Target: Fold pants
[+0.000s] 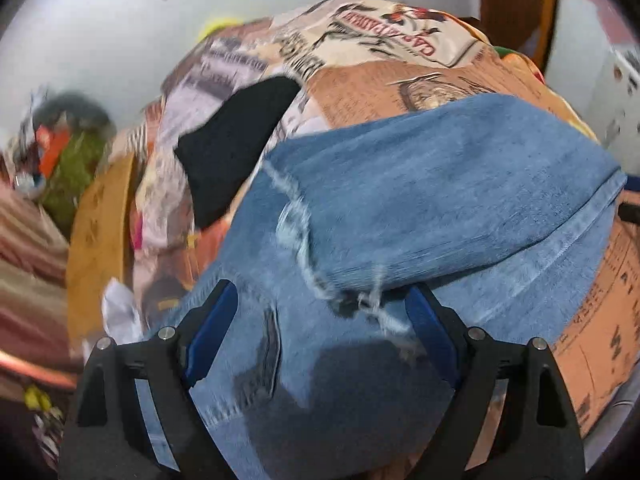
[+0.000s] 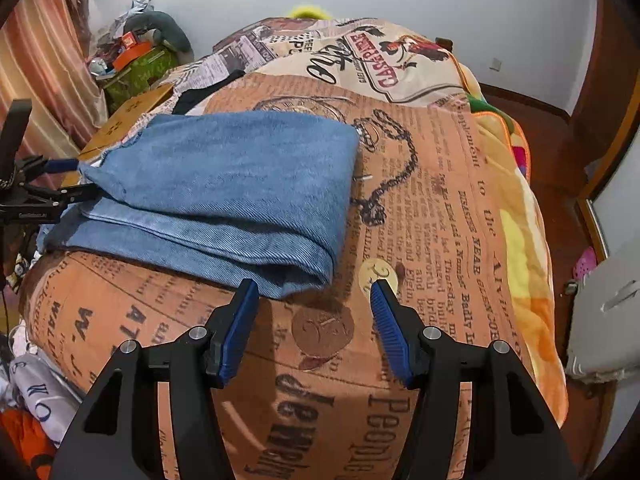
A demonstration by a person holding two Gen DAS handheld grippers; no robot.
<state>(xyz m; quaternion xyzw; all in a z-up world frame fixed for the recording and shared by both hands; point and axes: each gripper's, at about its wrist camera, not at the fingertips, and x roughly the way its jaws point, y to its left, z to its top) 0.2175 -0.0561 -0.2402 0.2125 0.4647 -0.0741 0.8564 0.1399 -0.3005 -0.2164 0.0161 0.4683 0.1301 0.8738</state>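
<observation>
The left gripper (image 1: 322,312) hangs over the near left end of the jeans (image 2: 224,196), pointing steeply down. Its blue pads (image 1: 212,332) stand spread wide with denim lying between and beneath them, but they do not press on the cloth, so it is released. A frayed white hem (image 1: 304,248) of the upper layer crosses just ahead of its tips. From the right wrist view, this same gripper (image 2: 70,182) shows at the far left edge, level with the left end of the jeans.

The right gripper (image 2: 314,292) hovers off the near right corner of the jeans, jaws partly apart and holding nothing; only the bedspread (image 2: 432,208) shows between its pads (image 2: 240,332). Its left pad sits just beside the folded edge of the denim.

The jeans lie folded in flat layers on the left half of the bed, on an orange and cream bedspread printed like old newspaper. A black garment (image 1: 236,144) lies just beyond the jeans, toward the far left. Farther left, a cluttered pile (image 2: 136,56) stands against a striped curtain (image 2: 44,60). On the right, a bright patterned blanket (image 2: 520,240) hangs over the bed's edge above a wooden floor (image 2: 560,152).
</observation>
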